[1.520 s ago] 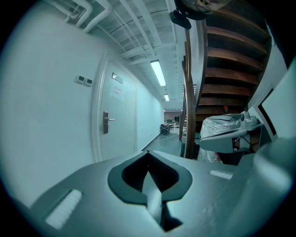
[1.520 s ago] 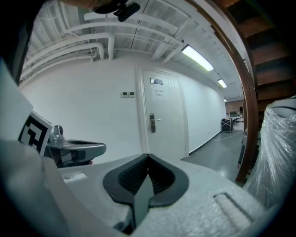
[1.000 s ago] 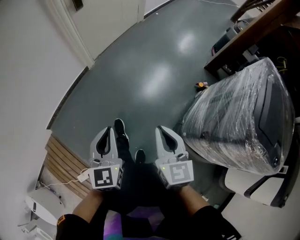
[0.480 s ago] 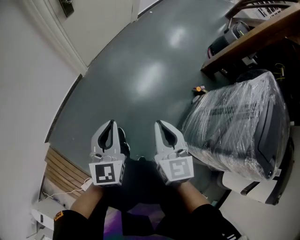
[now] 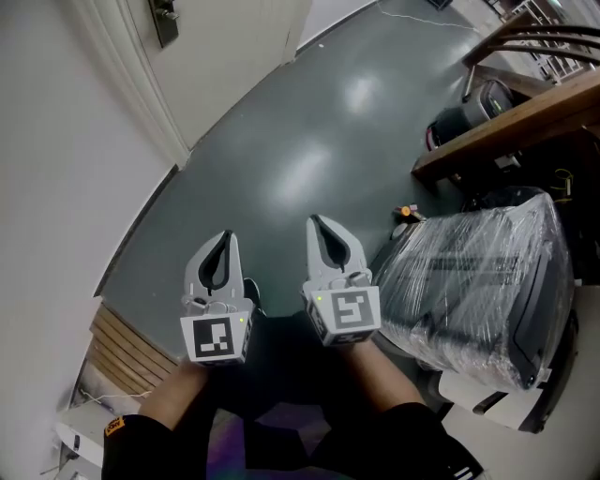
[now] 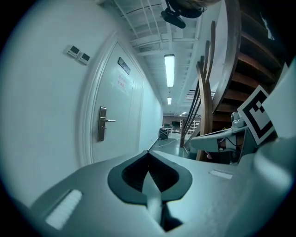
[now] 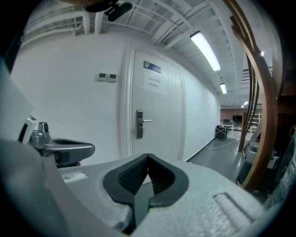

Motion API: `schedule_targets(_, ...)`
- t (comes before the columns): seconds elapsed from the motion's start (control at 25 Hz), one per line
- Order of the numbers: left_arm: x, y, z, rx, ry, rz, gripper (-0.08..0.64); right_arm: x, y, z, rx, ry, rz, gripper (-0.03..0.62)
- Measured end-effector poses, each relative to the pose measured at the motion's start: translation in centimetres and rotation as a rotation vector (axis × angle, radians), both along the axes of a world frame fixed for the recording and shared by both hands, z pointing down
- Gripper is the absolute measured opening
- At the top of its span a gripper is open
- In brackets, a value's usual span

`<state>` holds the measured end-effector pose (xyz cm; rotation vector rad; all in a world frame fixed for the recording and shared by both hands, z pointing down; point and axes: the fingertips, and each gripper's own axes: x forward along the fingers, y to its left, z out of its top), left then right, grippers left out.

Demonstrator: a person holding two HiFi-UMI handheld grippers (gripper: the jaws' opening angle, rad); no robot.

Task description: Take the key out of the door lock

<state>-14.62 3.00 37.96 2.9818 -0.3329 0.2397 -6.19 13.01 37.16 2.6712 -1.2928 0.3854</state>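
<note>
A white door (image 5: 230, 56) stands at the upper left of the head view, with a dark lock plate (image 5: 166, 21) at the top edge. The left gripper view shows the lock plate and lever handle (image 6: 101, 123) a few steps ahead; in the right gripper view the plate and handle (image 7: 139, 124) are also far ahead. A key is too small to make out. My left gripper (image 5: 226, 234) and right gripper (image 5: 313, 221) are held side by side over the grey floor, both shut and empty, far from the door.
A bulky plastic-wrapped object (image 5: 487, 281) sits close on the right. Beyond it rise a wooden stair stringer (image 5: 511, 117) and a dark bin (image 5: 473, 105). Wooden slats (image 5: 127, 342) lie by the white wall at lower left. A corridor (image 6: 169, 134) runs past the door.
The view has shifted forward, so the door and its lock plate show more at the top left. Both grippers have risen a little and stay shut. The wrapped object has dropped lower right.
</note>
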Motion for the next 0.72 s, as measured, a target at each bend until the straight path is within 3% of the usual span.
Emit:
schedule_targets(0.36,2.5,-5.4,-0.1,0.016,-0.004,-0.099,0.018,3.2,-5.9,0.6,0.028,-0.008,-0.113,-0.008)
schedule_targets(0.72,8.1,-10.4,0.2,0.056,-0.026,-0.297,0.018,10.6,-11.7,1.6,0.070,-0.041,-0.281,-0.008)
